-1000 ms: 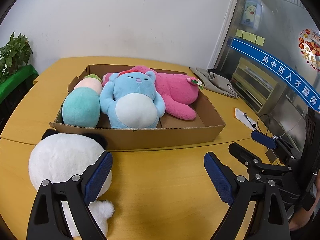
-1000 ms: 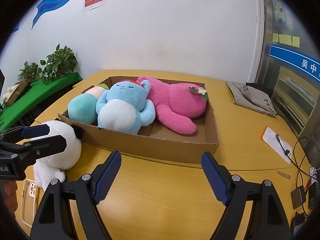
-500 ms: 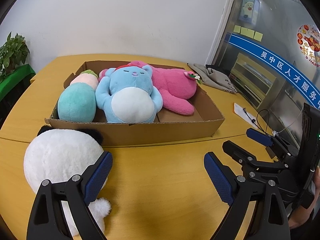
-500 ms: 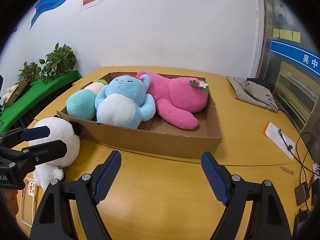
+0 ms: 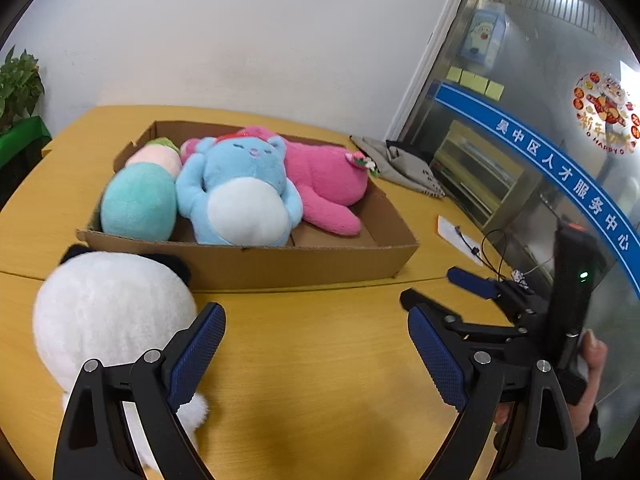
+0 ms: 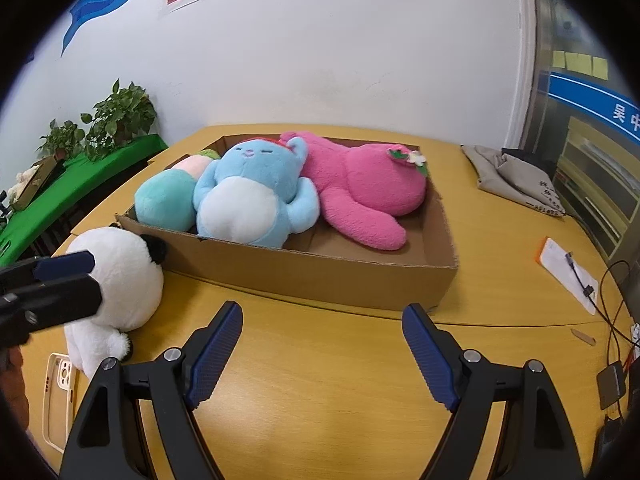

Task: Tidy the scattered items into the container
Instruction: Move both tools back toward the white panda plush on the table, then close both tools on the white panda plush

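Observation:
A shallow cardboard box [image 5: 304,264] [image 6: 320,276] on the yellow table holds a teal and pink plush [image 5: 138,204], a blue bear [image 5: 244,196] [image 6: 252,196] and a pink plush [image 5: 328,188] [image 6: 368,188]. A white panda plush [image 5: 108,316] [image 6: 120,276] sits on the table against the box's near left corner. My left gripper [image 5: 316,352] is open; its left finger lies against the panda's right side, with only bare table between the fingers. My right gripper [image 6: 322,354] hangs open over bare table in front of the box.
A phone case [image 6: 60,396] lies near the table's left edge behind the panda. A grey cloth bag [image 6: 512,180], a paper with a cable [image 6: 568,272] and a small charger [image 6: 612,384] lie to the right. Potted plants [image 6: 120,116] stand at the far left.
The left wrist view has swung to the right, so the box and the panda sit further left in it. The right gripper now shows more fully at its right edge. Both stay open.

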